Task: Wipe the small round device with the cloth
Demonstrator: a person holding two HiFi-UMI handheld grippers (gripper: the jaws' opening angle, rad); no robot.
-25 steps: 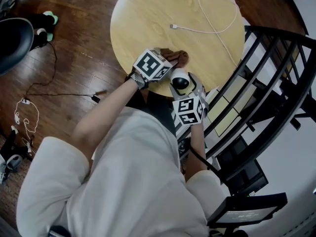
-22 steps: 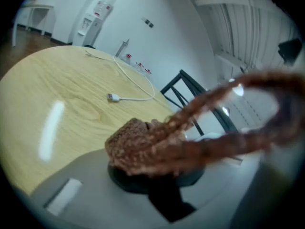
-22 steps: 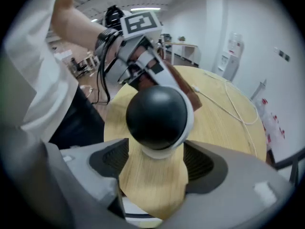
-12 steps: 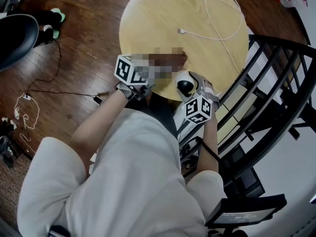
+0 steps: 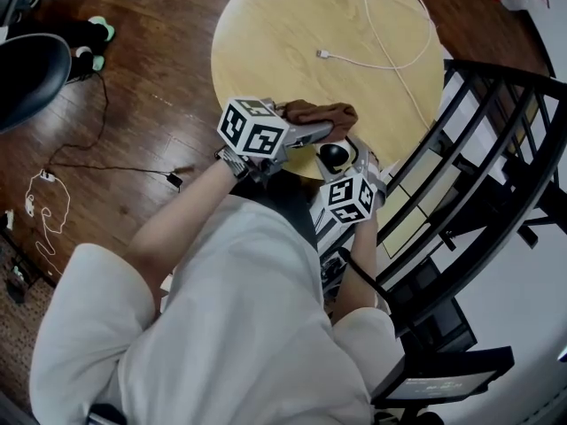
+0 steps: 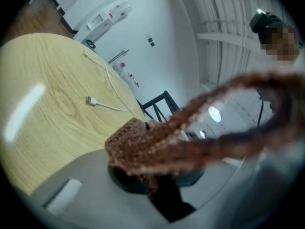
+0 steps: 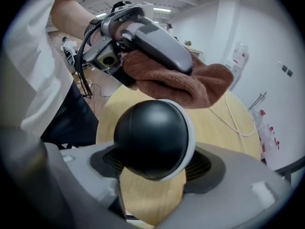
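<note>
The right gripper [image 7: 153, 168] is clamped on the sides of the small round device [image 7: 151, 136], holding it at the near edge of the desk [image 5: 283, 42]. The left gripper [image 6: 159, 178] pinches the brown cloth [image 6: 143, 149] just above it. The device looks hard, glossy and light, probably slippery, so a side grip suits it, and the soft cloth should drape over it.

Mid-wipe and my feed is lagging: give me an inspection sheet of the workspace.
Surface: round wooden table, bare wood.
Job's things: brown cloth close by the small round device; contact unclear.
Clutter: nothing seen.
Grippers: left gripper shut on the brown cloth; right gripper shut on the small round device.
Cables: white cable on the table; black cable on the floor.
Surroundings: wood floor; black metal frame at right.
</note>
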